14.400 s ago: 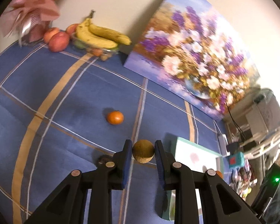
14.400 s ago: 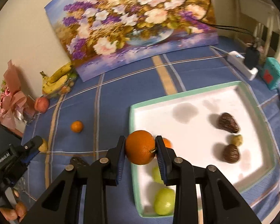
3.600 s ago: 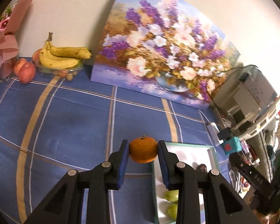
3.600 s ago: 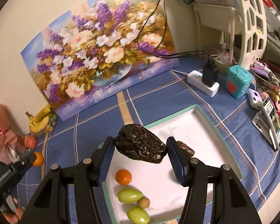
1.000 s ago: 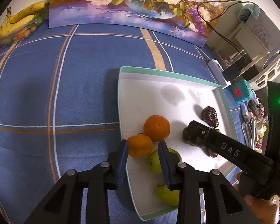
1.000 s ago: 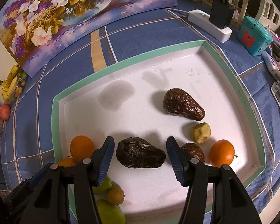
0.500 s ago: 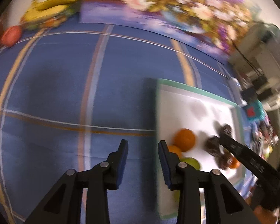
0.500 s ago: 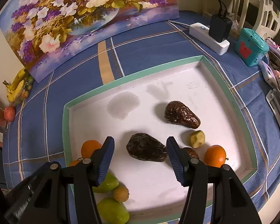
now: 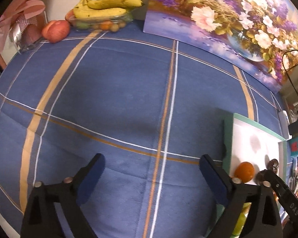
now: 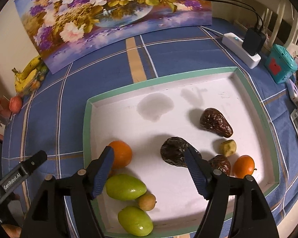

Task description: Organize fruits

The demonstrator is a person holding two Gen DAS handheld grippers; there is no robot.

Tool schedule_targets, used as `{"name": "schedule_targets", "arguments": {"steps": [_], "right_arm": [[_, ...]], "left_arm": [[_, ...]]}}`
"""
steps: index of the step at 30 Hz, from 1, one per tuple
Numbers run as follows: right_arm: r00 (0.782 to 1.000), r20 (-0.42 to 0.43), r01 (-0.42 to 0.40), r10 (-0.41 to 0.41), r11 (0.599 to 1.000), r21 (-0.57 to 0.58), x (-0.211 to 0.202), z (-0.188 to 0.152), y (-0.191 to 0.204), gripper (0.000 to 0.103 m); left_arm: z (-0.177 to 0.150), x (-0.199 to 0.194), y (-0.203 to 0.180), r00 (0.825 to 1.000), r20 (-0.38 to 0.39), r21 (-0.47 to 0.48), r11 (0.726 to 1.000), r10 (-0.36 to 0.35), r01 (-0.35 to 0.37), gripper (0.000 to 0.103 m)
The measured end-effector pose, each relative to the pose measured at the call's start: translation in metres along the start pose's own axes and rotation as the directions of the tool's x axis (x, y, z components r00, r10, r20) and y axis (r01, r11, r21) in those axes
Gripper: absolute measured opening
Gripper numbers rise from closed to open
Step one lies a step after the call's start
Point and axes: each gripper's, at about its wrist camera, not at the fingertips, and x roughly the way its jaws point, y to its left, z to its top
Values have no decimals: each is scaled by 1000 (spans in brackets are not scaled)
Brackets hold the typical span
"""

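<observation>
both grippers are spread wide with nothing in them on my end; left gripper (image 9: 151,168) hangs over the blue tablecloth (image 9: 113,91), right gripper (image 10: 149,160) over the white tray (image 10: 248,103); closest in the tray are two green fruits (image 10: 125,187), then an orange (image 10: 120,154) by my left finger and a dark wrinkled fruit (image 10: 175,152) by the right one; bananas (image 9: 107,7) way back against the wall, next to the flower painting (image 10: 113,13)

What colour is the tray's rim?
Mint green around a white inside; the tray shows best in the right wrist view.
</observation>
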Motion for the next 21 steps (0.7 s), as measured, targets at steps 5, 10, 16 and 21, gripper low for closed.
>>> {"name": "schedule_targets", "arguments": {"steps": [5,10,16,21], "right_arm": [[1000,16,10,-9,1000,-30,-1,-2,9,88],[999,36,9,-7,998,-65,-4,-7,20,88],[998,68,16,-10,996,-87,-11,-15,28,88],[998,70,1,5,996,-85,-15,-27,31,88]], "left_arm": [[-3,2,2,1000,-7,28,999,18,-17,103],[-4,2,8,1000,-7,31,999,27,-27,103],[-3,-11,17,998,31,28,998,46,-47,103],[-6,-37,24,986,137,19,995,94,-97,103]]}}
